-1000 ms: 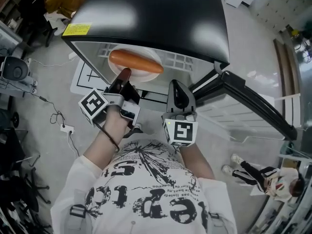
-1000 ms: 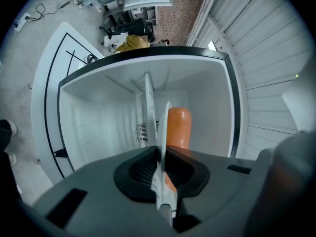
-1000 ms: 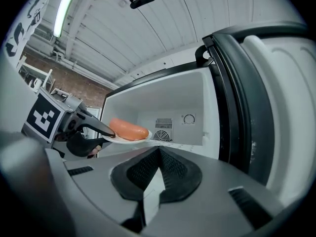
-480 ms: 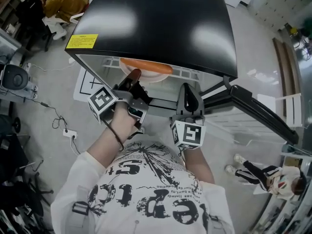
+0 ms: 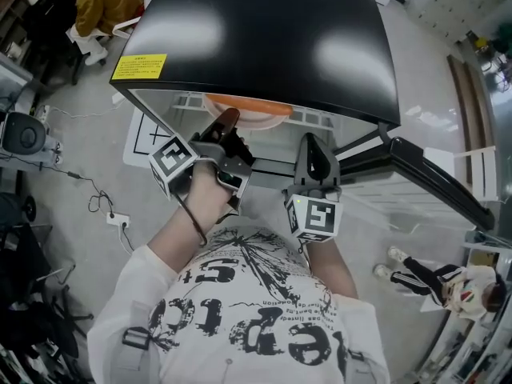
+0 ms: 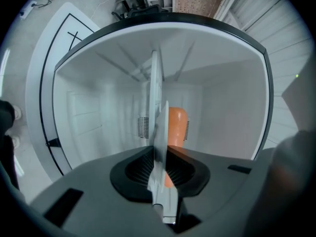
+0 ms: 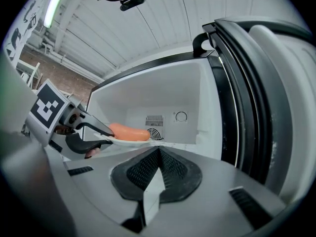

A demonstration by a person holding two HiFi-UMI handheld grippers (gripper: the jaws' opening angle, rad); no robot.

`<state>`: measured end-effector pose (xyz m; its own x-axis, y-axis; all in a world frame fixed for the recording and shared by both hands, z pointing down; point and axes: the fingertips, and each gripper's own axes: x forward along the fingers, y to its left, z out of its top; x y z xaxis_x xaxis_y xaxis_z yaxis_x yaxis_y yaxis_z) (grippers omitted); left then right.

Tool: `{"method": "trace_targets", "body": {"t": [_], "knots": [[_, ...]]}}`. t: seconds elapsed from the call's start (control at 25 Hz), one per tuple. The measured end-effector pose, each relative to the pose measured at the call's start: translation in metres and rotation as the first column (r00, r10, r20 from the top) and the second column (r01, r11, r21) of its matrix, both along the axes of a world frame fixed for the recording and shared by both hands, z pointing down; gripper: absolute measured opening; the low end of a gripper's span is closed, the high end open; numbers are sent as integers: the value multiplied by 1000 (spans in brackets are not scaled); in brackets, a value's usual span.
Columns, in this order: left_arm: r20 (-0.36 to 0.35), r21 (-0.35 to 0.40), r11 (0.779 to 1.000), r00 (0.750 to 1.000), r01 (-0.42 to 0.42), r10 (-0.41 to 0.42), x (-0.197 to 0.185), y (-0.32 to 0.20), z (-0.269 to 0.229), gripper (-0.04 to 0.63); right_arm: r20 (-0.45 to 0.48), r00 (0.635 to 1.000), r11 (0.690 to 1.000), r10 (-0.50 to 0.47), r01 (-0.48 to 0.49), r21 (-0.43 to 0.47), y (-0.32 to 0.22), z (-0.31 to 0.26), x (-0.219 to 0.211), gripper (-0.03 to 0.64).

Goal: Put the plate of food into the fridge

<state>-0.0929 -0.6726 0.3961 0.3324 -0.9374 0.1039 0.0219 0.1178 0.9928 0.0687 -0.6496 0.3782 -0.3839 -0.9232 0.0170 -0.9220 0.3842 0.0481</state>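
Left tongs (image 5: pixel 227 123) pinch the plate (image 6: pixel 157 107) — now deeper in the fridge (image 5: pixel 264 30) — right tongs (image 7: pixel 157 153) pressed together.

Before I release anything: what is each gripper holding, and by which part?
The left gripper clamps the white plate carrying the sausage by its near rim, inside the fridge. The right gripper holds nothing, jaws together.

From my head view the fridge's black top (image 5: pixel 264 38) covers most of the plate (image 5: pixel 254 120) and the sausage (image 5: pixel 248 105); I get only an orange sliver and some rim. The left gripper (image 5: pixel 227 122) has its tips tucked under that edge. In the left gripper view the edge-on plate hides part of the sausage. The yellow label (image 5: pixel 139 66) is too small to read, and a seated person (image 5: pixel 100 2) is cut off at the top.
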Motion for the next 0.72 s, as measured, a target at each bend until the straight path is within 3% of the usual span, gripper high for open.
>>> {"method": "trace_targets", "body": {"t": [0.16, 0.32, 0.4, 0.56, 0.64, 0.72], "knots": [[110, 82, 996, 994, -30, 21, 0, 0, -13, 118, -11, 1000, 1000, -29, 28, -10, 3, 3, -14, 0], [245, 161, 985, 969, -65, 24, 6, 1, -25, 194, -21, 997, 998, -67, 67, -21, 8, 6, -29, 0], [292, 207, 974, 956, -87, 23, 10, 2, -32, 274, -27, 996, 996, -82, 81, -24, 10, 8, -35, 0], [353, 252, 959, 935, -126, 30, 15, 4, -41, 374, -28, 996, 996, -81, 80, -32, 11, 9, -37, 0], [368, 240, 964, 930, -114, 18, 10, 4, -36, 437, -32, 996, 996, -81, 80, -32, 12, 9, -38, 0], [365, 218, 971, 931, -101, 15, 1, 4, -26, 440, -35, 996, 996, -80, 79, -34, 12, 10, -39, 0]]}}
